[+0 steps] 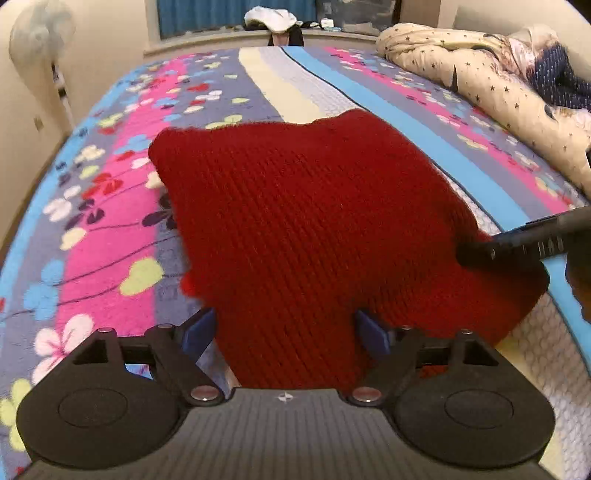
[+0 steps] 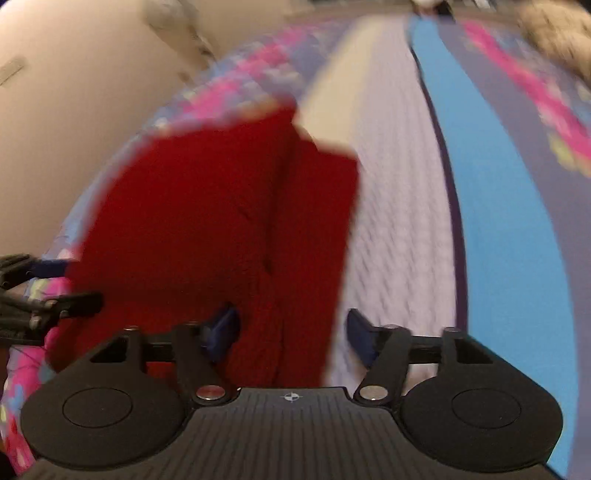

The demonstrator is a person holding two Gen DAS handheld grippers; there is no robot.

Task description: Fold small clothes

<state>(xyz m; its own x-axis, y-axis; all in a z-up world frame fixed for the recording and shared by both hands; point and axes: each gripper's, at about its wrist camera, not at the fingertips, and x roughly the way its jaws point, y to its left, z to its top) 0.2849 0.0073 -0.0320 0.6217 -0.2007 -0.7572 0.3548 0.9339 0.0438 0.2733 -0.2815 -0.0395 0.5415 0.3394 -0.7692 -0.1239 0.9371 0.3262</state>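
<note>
A dark red knitted garment [image 1: 306, 229] lies on the striped, flowered bedspread [image 1: 110, 229]. My left gripper [image 1: 284, 328] is open, its blue pads on either side of the garment's near edge. In the left wrist view the right gripper's black finger [image 1: 517, 243] reaches onto the garment's right corner. In the blurred right wrist view the red garment [image 2: 207, 229] shows a fold down its middle, and my right gripper [image 2: 291, 332] is open over its near right edge. The left gripper [image 2: 33, 295] shows at the far left edge.
A cream star-print quilt [image 1: 480, 70] is bunched along the bed's right side. A standing fan [image 1: 37, 37] is at the left wall. A pile of clothes [image 1: 277, 22] sits beyond the bed's far end, under a blue curtain.
</note>
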